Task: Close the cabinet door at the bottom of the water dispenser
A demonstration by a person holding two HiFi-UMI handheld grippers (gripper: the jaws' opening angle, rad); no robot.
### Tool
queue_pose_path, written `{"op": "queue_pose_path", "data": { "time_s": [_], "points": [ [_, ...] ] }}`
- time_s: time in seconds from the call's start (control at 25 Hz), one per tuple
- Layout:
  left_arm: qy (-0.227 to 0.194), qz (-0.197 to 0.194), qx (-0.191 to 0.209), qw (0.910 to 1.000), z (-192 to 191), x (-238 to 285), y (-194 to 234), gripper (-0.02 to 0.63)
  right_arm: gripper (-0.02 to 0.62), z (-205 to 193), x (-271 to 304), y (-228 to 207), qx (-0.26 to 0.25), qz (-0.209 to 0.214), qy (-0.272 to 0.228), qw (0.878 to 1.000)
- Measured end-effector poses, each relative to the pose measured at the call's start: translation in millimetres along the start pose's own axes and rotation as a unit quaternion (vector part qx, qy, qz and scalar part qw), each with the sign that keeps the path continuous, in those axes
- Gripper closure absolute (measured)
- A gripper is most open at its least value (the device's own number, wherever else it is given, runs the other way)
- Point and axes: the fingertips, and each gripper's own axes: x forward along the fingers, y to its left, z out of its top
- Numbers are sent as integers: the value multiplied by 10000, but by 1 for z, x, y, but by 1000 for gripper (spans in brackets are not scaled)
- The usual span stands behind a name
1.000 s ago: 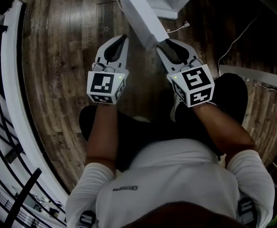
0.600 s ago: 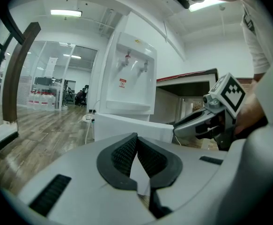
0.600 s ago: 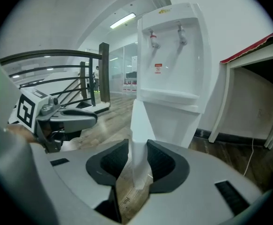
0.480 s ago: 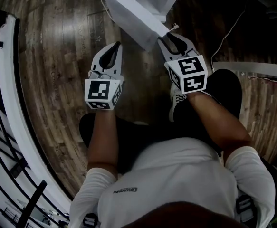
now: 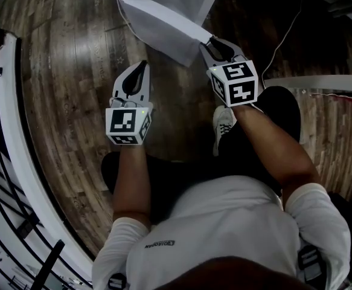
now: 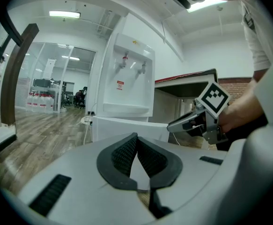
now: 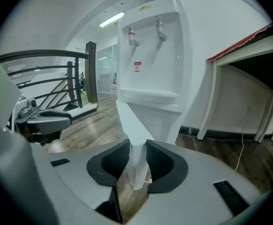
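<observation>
Water dispenser (image 7: 151, 64): We face a tall white unit with two taps near its top. It stands on a wooden floor (image 5: 73, 53), and a white table (image 7: 248, 50) is just beside it on its right.

Cabinet door (image 5: 157, 26): This is a flat white panel at the foot of the dispenser. It is swung well out from the dispenser's front, and its free edge points towards us.

Right gripper (image 7: 137, 149): We hold it out in front of the dispenser's base. Its two dark pads are pressed on either side of the door's free edge, so the thin panel is pinched between them.

Left gripper (image 5: 143, 65): It hangs over the floor in front of the dispenser, to the left of the open door and clear of it. Its tips are pressed together and nothing is between them.

Cable (image 5: 284, 35): A thin white lead trails over the floor to the right of the dispenser.

Step in hand: We judge the door is gripped and partway through its swing, but not yet home against the dispenser.

Next move: We judge the right gripper should carry the edge round its arc towards the dispenser's front. The pinch needs loosening before the panel meets the frame, so the jaws are not trapped.
</observation>
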Motion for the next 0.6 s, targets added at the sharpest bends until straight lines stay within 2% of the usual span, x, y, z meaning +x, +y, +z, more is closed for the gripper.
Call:
{"op": "queue_pose_path", "data": {
  "time_s": [0.6],
  "points": [
    [57,-75,75,9999,1,20,-5,611,478,10,21,-49,-72,-54,-107,9999]
  ]
}}
